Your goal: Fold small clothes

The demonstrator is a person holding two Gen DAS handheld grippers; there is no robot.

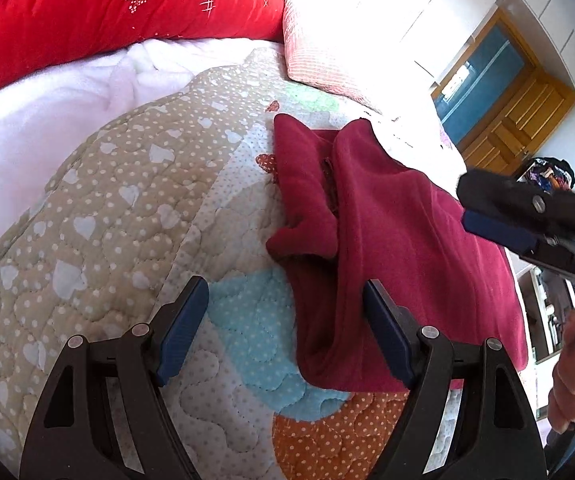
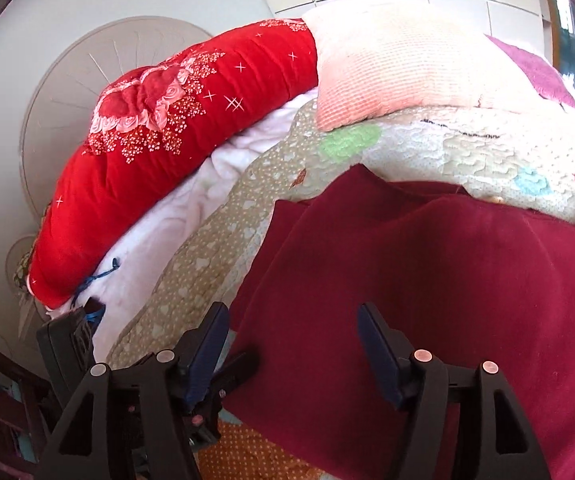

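- Two claws are in play, and both stand with jaws spread wide and nothing between them.
- Left claw (image 1: 285, 326) hangs over the quilt (image 1: 107, 208), its right finger just at the near left edge of the maroon garment (image 1: 399, 240); whether that finger touches the cloth I cannot tell.
- Right claw (image 2: 293, 350) hangs directly above the garment's broad flat panel (image 2: 427, 300), with cloth filling the gap between its fingers from below; contact is not clear here either.
- In the left wrist view the right claw (image 1: 487, 216) shows at about 3 o'clock, over the garment's right side.
- From the left claw the garment lies toward 1 o'clock, its long axis running from near the claw away toward 12 o'clock.
- One part is already turned in: a sleeve-like flap (image 1: 303, 200) lies folded along the garment's left side, toward 12 o'clock of the left claw.
- Judged from this, the right claw is the nearer one to the body of the cloth, while the left sits better placed for the near left edge.
- Beyond the garment, toward 11 o'clock, lie a white blanket (image 1: 47, 120) and a red embroidered bolster (image 1: 107, 12); a pink ribbed pillow (image 2: 399, 68) rests at 12 o'clock.
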